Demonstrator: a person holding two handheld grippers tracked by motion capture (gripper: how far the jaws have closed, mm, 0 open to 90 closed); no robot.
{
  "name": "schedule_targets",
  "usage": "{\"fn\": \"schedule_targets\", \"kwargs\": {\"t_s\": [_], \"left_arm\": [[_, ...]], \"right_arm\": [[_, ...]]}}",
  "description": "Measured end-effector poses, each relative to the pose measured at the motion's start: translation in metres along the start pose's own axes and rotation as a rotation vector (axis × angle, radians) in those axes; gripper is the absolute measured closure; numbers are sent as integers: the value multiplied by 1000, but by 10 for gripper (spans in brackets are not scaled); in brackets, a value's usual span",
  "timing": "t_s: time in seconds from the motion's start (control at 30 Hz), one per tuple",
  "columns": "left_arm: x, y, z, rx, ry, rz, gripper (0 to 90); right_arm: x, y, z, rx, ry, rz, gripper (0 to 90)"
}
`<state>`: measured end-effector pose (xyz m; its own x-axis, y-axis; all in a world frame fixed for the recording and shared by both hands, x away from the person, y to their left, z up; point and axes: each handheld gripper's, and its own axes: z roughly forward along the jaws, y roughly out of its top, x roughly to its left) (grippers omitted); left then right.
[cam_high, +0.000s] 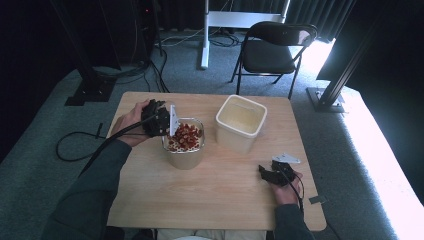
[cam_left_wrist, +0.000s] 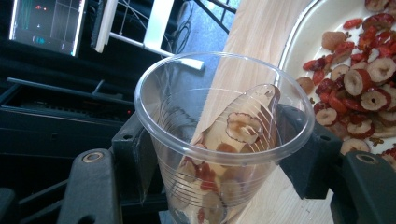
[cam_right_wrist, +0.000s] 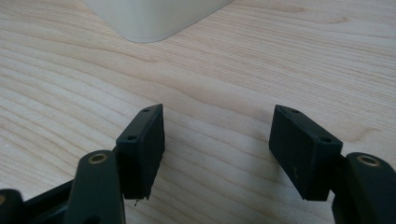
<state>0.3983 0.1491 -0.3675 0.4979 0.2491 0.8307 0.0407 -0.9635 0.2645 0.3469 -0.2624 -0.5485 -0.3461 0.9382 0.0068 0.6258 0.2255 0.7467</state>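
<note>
The left gripper (cam_high: 159, 121) is clamped on a clear plastic cup (cam_left_wrist: 224, 140), one black jaw on each side of its wall, and holds it at the rim of the tub of dried red date slices (cam_high: 184, 137) near the left-middle of the wooden table (cam_high: 220, 195). The cup lies tipped well over: in the left gripper view its long axis runs from the base down by the jaws out to the open mouth, which faces away from the gripper and toward the table edge beside the tub. A few slices sit in its lower side. My read is that this is the scooping step, the cup partly filled. The next move likely calls for bringing the cup upright so nothing slides out, then carrying it across to the empty white container (cam_high: 241, 121). The right gripper (cam_high: 272, 174) rests low over bare wood near the right front, jaws apart with nothing between them
</note>
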Motion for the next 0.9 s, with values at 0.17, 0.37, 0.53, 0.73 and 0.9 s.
{"fn": "schedule_targets", "kwargs": {"t_s": [0.17,0.37,0.53,0.73,0.9], "left_arm": [[-7,4,3,39,25,85,358],[-11,9,4,57,49,142,359],[-17,11,5,90,90,216,359],[-20,13,4,106,120,267,359],[-21,13,4,118,145,307,359]], "right_arm": [[0,0,0,-2,0,1,351],[0,0,0,-1,0,1,351],[0,0,0,-1,0,1,351],[0,0,0,-1,0,1,351],[0,0,0,-1,0,1,351]]}}
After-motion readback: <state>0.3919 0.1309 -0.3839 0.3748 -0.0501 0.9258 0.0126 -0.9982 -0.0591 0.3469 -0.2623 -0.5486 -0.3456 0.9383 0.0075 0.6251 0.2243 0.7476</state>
